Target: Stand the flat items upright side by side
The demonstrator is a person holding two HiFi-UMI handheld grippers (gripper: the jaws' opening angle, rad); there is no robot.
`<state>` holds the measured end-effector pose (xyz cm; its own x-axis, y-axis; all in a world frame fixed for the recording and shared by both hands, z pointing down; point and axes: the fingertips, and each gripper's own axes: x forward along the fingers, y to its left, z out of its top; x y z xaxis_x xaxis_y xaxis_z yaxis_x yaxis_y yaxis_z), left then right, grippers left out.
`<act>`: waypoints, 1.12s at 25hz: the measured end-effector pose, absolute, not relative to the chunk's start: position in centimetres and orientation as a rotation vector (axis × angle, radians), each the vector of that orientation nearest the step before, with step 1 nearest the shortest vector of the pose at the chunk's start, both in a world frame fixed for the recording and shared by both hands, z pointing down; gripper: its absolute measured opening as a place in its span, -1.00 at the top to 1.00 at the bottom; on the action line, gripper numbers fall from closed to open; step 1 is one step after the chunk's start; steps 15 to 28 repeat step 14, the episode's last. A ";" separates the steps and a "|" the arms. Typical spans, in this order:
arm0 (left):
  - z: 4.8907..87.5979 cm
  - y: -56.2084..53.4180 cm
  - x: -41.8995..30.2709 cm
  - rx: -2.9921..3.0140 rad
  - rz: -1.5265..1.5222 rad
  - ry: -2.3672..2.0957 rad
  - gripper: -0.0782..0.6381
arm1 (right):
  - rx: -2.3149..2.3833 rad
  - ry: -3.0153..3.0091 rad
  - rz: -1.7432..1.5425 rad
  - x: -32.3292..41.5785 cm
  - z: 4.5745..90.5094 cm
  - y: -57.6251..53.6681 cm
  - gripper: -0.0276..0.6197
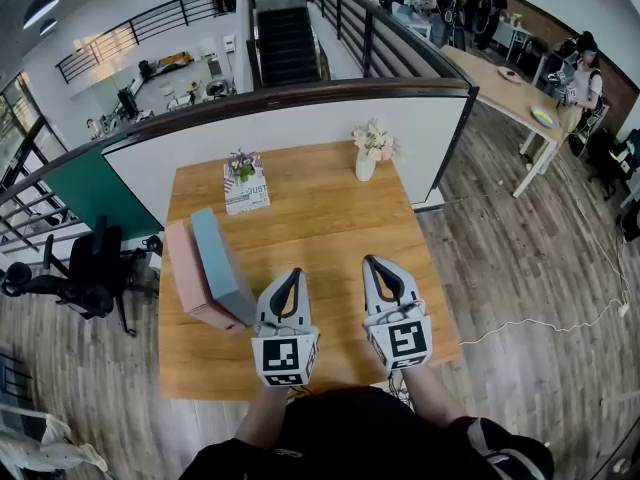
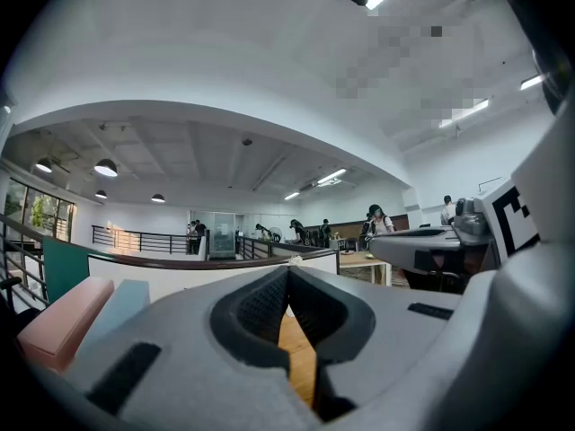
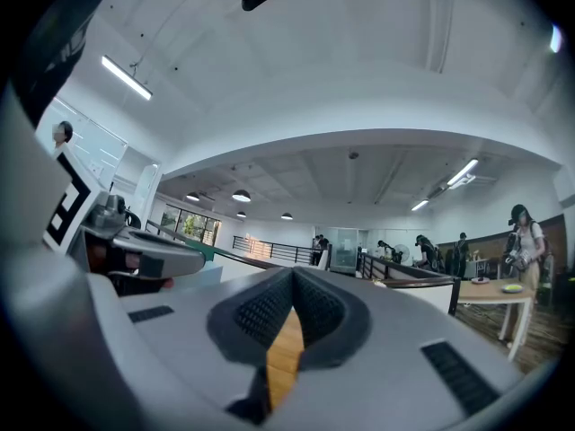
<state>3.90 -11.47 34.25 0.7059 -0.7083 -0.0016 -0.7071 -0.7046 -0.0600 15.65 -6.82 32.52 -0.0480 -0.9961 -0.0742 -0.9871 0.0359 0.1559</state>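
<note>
In the head view, a pink box [image 1: 190, 278] and a blue box [image 1: 222, 266] are standing upright on their long edges, touching side by side, near the left edge of the wooden table [image 1: 320, 218]. The blue one is sitting on the inner side, the pink one nearer the edge. Toward the far left corner a book [image 1: 248, 196] is lying flat with a small potted plant [image 1: 241, 165] resting on it. A white vase of flowers [image 1: 366, 163] is standing by the far edge, right of the middle. The left gripper [image 1: 292, 272] and the right gripper [image 1: 371, 260] are hovering side by side over the near edge, both pointing toward the far edge. The left one's tip is lying just beside the near end of the blue box.

In the left gripper view, the jaws are meeting at their tips with nothing between them, and only table wood is showing through the gap below. The pink and blue boxes are rising at the left of the picture, and the right gripper is showing at the right.

In the right gripper view, the jaws are likewise pressing together at the tips, gripping nothing, with the left gripper showing at the left.
</note>
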 end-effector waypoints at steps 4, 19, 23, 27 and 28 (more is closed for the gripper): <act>34.6 -11.5 3.7 -2.846 -0.043 1.199 0.79 | 2.116 -2.222 -0.245 15.6 32.8 -7.1 0.90; 35.4 -11.9 3.1 -2.850 -0.060 1.251 0.79 | 2.078 -2.266 -0.261 14.6 32.6 -7.5 0.90; 35.4 -11.9 3.1 -2.850 -0.060 1.251 0.79 | 2.078 -2.266 -0.261 14.6 32.6 -7.5 0.90; 35.4 -11.9 3.1 -2.850 -0.060 1.251 0.79 | 2.078 -2.266 -0.261 14.6 32.6 -7.5 0.90; 35.4 -11.9 3.1 -2.850 -0.060 1.251 0.79 | 2.078 -2.266 -0.261 14.6 32.6 -7.5 0.90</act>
